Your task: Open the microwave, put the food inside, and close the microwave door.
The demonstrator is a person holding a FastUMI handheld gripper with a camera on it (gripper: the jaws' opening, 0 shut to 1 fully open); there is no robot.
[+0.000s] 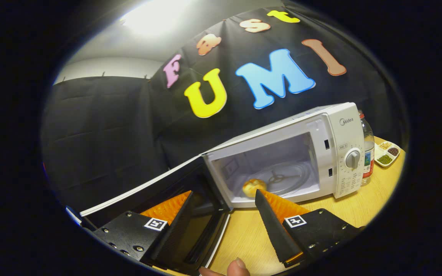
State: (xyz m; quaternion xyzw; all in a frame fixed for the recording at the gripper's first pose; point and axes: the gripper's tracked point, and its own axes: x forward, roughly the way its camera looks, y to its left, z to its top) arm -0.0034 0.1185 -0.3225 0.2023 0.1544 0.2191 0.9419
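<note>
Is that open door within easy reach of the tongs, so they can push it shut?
Probably yes: the open tongs hold nothing, and the door swings out right beside one finger.

Open door (148, 191) crowds the spread tool (225, 203); microwave (282, 161) mouth clear around bun (253, 187).

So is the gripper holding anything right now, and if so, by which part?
Nothing is held. The gripper is open, with the microwave's open door by one finger; the bread roll already sits inside the microwave.

brand "Midea" | on microwave (294, 153) control panel, top | dial markings unreadable
</note>
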